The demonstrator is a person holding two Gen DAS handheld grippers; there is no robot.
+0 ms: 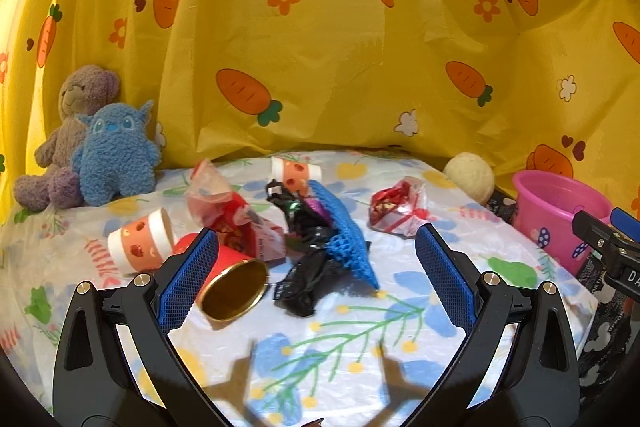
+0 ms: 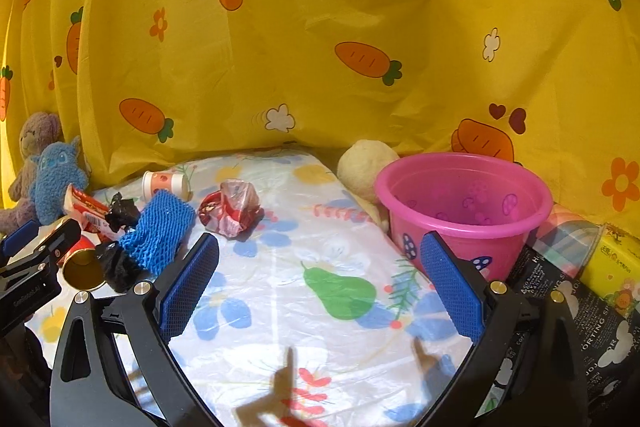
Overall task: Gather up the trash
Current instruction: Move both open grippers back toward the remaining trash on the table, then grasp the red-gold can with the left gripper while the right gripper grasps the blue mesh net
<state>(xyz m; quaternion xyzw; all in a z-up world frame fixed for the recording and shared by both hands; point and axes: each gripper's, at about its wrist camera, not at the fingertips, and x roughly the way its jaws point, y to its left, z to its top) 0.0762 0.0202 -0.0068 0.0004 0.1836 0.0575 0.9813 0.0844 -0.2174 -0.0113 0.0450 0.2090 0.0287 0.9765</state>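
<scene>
Trash lies on the flowered table cover: a blue foam net (image 1: 346,233) over a black plastic bag (image 1: 306,267), a red cup with a gold inside (image 1: 234,287), two paper cups (image 1: 138,245) (image 1: 296,173), a red-and-white snack wrapper (image 1: 236,211) and a crumpled red wrapper (image 1: 396,209). My left gripper (image 1: 316,263) hangs open just in front of the black bag, holding nothing. A pink bucket (image 2: 460,203) stands at the right. My right gripper (image 2: 320,271) is open over bare cover, left of the bucket, with the crumpled wrapper (image 2: 232,207) and the net (image 2: 158,233) ahead-left.
Two plush toys (image 1: 92,143) sit at the far left against the yellow carrot-print curtain (image 1: 320,27). A cream plush ball (image 1: 470,175) rests behind the bucket. A yellow box (image 2: 612,263) and black printed material (image 2: 580,315) lie at the right edge.
</scene>
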